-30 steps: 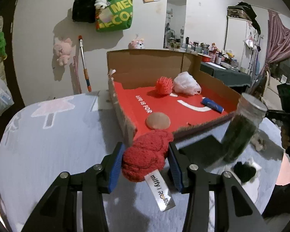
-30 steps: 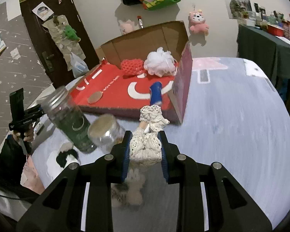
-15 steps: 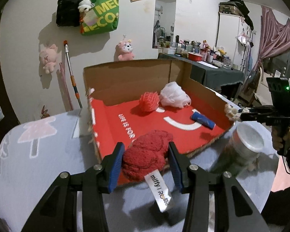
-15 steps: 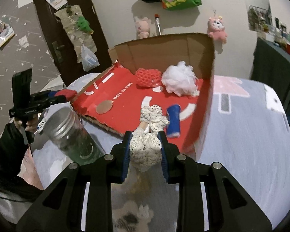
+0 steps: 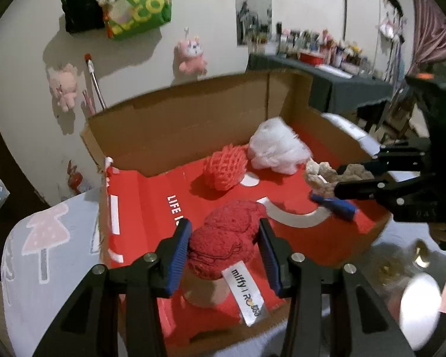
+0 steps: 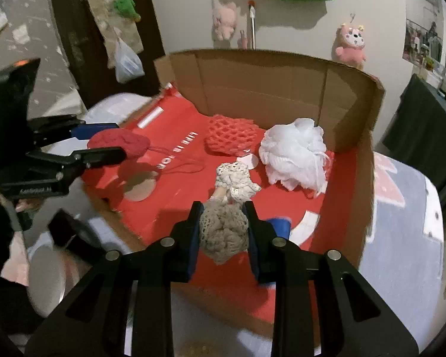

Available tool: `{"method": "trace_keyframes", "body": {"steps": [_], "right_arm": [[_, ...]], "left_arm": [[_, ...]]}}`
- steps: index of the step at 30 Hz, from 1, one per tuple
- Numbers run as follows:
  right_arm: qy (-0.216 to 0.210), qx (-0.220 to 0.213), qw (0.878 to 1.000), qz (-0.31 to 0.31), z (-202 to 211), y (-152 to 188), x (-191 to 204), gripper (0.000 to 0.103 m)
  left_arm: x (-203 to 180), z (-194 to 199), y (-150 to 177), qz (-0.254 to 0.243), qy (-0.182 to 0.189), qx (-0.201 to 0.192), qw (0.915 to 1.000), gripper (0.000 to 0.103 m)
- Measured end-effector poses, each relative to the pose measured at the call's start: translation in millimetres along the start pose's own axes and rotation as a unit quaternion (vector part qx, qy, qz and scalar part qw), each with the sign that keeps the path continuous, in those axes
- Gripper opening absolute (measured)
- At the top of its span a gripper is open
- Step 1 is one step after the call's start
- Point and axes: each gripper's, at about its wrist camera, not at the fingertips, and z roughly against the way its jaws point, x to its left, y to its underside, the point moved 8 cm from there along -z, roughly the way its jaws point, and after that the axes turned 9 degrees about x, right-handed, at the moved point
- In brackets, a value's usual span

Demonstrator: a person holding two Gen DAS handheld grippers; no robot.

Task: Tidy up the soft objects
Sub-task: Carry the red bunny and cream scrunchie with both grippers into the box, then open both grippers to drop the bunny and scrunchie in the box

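Left wrist view: left gripper (image 5: 224, 248) clenched on red knitted piece (image 5: 226, 239), carried over the near edge of the cardboard box (image 5: 193, 122). Next, probably: lowering, then release onto the red floor.

Right wrist view: right gripper (image 6: 223, 232) clamped on cream crochet piece (image 6: 224, 232) above the box's near edge. Blue item (image 6: 279, 226) half hidden behind a finger; table blurred.

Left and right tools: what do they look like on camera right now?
Both match: the left tool and right tool have matte black angular linkage arms with round silver pivot screws and blue ribbed pads inside each finger. In the right wrist view the left tool's black handle shows small pale lettering, too blurred to read.
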Motion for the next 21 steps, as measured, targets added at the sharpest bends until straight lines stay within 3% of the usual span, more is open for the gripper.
{"method": "trace_keyframes", "body": {"steps": [12, 21], "right_arm": [[0.036, 0.11, 0.993, 0.009, -76, -26, -9, 0.026], [0.05, 0.143, 0.988, -0.011, -98, -27, -24, 0.026]], "left_arm": [[32, -77, -10, 0.01, -0.052, 0.104, 0.9932, 0.048], [37, -92, -2, 0.009, -0.057, 0.129, 0.99, 0.049]]}}
